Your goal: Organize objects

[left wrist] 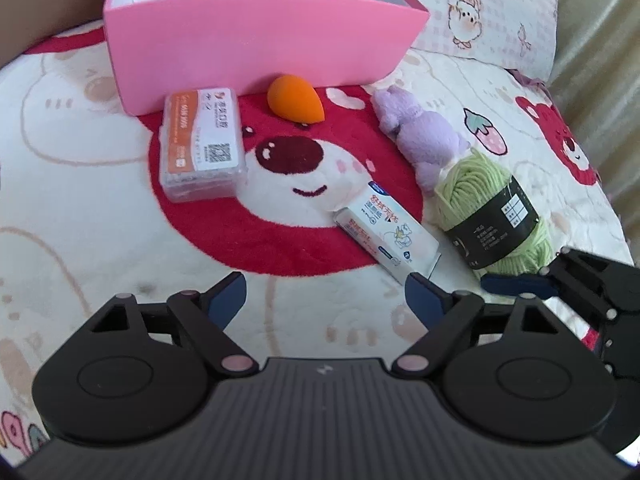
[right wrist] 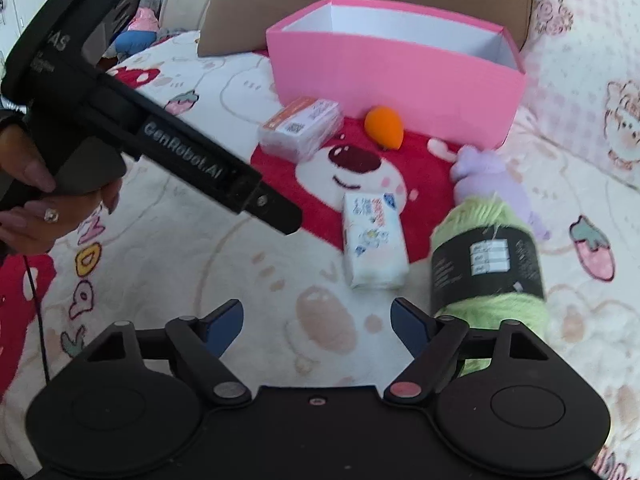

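Underneath, a plush bear-print blanket [left wrist: 100, 216] carries the pink box [left wrist: 256, 48].

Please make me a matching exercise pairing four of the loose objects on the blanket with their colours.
Things:
1. makeup sponge
2. yarn ball
3. plush toy
4. storage box

Colours:
A. lilac
B. pink
C. orange
D. light green with a black band

Pairs: 1-C, 2-D, 3-A, 4-B
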